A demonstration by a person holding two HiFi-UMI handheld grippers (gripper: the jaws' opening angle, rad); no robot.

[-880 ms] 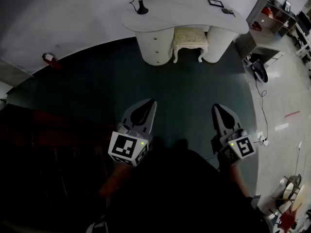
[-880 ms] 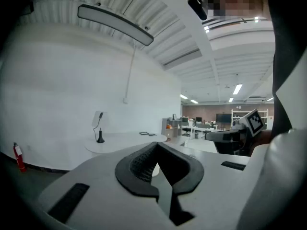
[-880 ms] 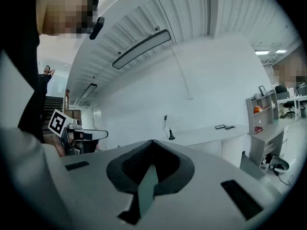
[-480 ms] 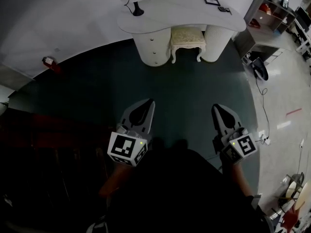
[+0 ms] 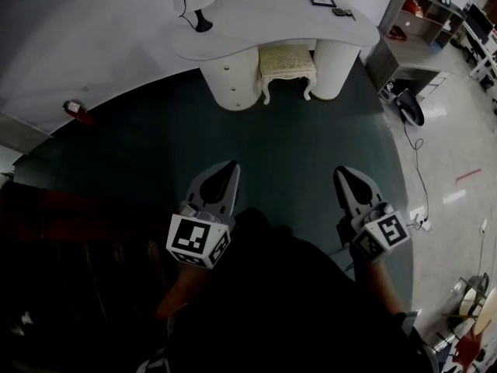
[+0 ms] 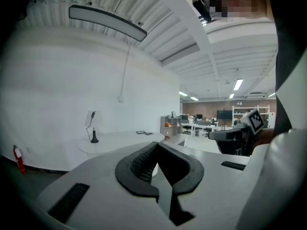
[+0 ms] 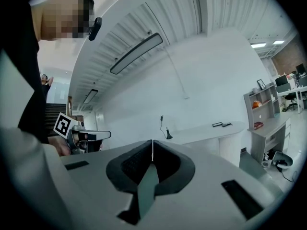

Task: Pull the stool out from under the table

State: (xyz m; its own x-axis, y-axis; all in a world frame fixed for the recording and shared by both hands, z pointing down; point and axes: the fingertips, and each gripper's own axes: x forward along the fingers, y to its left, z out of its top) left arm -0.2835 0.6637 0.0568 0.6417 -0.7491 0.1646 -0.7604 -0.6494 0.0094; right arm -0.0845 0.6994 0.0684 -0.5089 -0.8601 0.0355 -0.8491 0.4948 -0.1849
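Observation:
A cream stool with a patterned cushion and curved legs stands tucked under the white curved table, between its two round pedestals, far ahead in the head view. My left gripper and right gripper hang side by side over the dark green carpet, well short of the stool. Both are shut with nothing between the jaws. In the left gripper view the left gripper points toward the table. The right gripper also faces the table; the stool is hidden there.
A black lamp base with a cord and two small dark items sit on the table. A grey shelf unit stands to the right, with cables and a plug strip on the pale floor. A red extinguisher stands at the left wall.
The table and stool have slid left and slightly up in the head view as the view turned. Both grippers stay shut, the left one a little lower and further left.

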